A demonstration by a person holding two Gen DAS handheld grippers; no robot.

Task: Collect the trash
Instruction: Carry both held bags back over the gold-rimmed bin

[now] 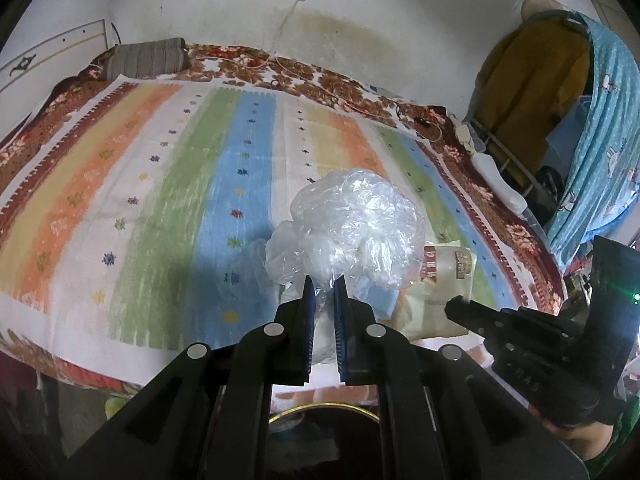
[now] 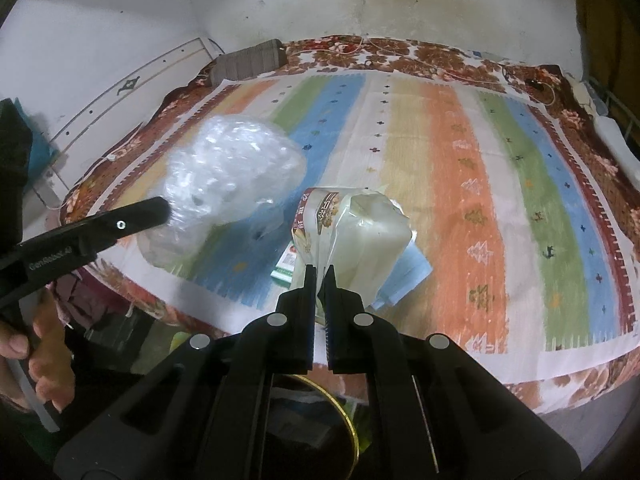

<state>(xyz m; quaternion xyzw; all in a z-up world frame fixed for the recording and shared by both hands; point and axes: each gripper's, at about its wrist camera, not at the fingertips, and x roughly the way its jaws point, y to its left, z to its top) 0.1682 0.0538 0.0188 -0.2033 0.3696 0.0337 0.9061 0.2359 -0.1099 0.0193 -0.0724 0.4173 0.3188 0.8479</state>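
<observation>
My left gripper [image 1: 325, 286] is shut on a crumpled clear plastic bag [image 1: 348, 228] and holds it above the near edge of the bed. The bag also shows in the right wrist view [image 2: 228, 168], with the left gripper's finger [image 2: 132, 216] against it. My right gripper [image 2: 319, 274] is shut on a whitish snack wrapper [image 2: 360, 232] with brown print, lifted over the bed's front edge. The wrapper shows in the left wrist view [image 1: 444, 272], with the right gripper [image 1: 460, 308] at its lower edge.
A striped sheet [image 1: 160, 184] covers the bed over a floral blanket [image 1: 312, 76]. A light-blue paper [image 2: 412, 272] and a green-white packet [image 2: 286, 268] lie under the wrapper. A round gold-rimmed bin [image 2: 344, 416] stands below the bed edge. A pillow [image 1: 148, 58] lies far left; hanging clothes [image 1: 600, 128] are at right.
</observation>
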